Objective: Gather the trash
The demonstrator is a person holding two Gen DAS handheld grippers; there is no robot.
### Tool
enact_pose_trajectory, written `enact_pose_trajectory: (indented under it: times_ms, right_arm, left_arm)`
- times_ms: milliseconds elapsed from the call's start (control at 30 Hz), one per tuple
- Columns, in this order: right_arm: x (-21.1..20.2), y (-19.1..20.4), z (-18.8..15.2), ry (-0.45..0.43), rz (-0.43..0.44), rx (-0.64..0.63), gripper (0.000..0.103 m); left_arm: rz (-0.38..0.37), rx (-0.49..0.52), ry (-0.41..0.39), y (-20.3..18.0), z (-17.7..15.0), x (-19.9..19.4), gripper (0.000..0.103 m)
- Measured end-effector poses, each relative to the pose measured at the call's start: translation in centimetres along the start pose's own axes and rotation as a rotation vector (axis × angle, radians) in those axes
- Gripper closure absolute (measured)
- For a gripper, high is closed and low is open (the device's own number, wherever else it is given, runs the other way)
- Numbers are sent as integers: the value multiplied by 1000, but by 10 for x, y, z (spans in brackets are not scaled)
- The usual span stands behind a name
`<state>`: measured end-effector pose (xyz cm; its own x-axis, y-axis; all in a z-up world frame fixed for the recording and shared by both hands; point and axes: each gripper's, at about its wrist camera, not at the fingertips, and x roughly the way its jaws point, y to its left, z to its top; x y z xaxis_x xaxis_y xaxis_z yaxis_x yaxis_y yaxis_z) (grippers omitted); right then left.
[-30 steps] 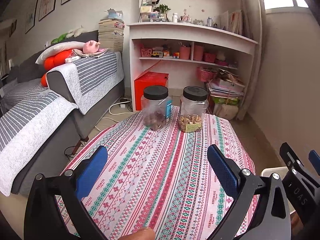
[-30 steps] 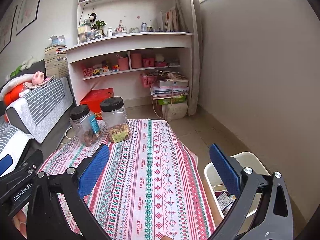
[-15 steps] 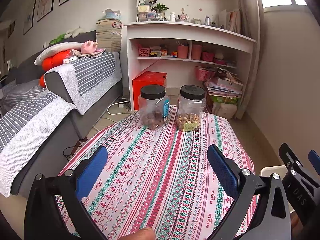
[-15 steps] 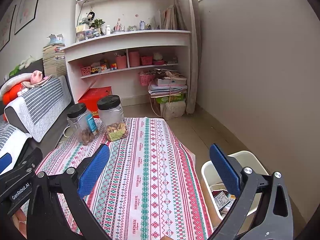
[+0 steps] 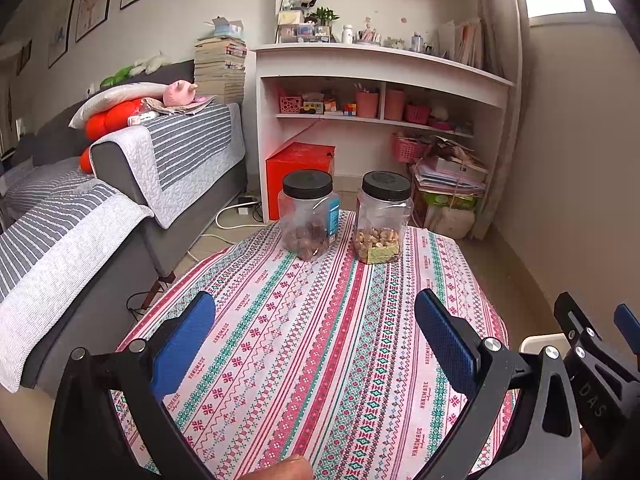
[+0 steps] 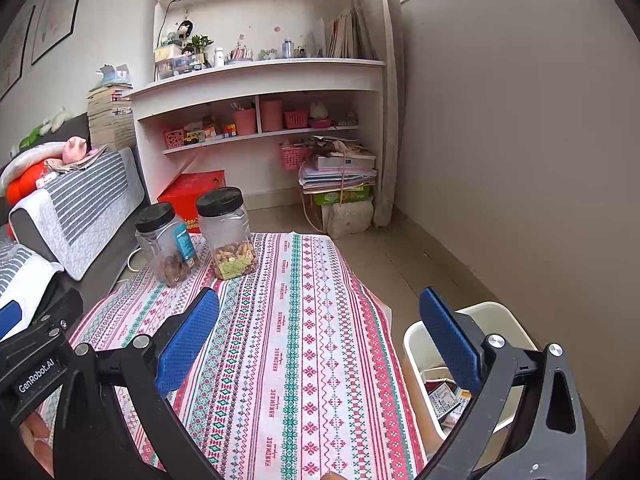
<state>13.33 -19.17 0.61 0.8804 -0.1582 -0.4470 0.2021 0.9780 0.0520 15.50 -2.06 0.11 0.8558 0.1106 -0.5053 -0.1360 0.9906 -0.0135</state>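
Observation:
A white trash bin (image 6: 504, 322) stands on the floor at the table's right edge, with wrappers (image 6: 442, 398) inside; its rim also shows in the left wrist view (image 5: 540, 342). My left gripper (image 5: 314, 336) is open and empty above the patterned tablecloth (image 5: 320, 340). My right gripper (image 6: 320, 332) is open and empty, its right finger over the bin. No loose trash shows on the cloth.
Two clear jars with black lids, one of dark nuts (image 5: 308, 216) and one of mixed nuts (image 5: 382, 220), stand at the table's far end. A grey sofa (image 5: 120, 184) lies left. White shelves (image 5: 380, 92) and a red box (image 5: 300, 164) stand behind. A wall is at right.
Both grippers have drawn back and risen slightly, so the jars look a little farther and more of the bin shows. Both stay open and empty.

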Motion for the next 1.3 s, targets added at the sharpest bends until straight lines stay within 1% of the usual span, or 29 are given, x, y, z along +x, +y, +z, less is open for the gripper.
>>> enact_pose_trajectory:
  times_ms: [600,1300]
  right_arm:
    - [2,1,-1,5,2,-3,7]
    - [2,1,-1,9,2,-1,7]
  left_arm:
    - [-7,-1,7,1,-1,3,6]
    - [5,-1,12,1,-3,4,6]
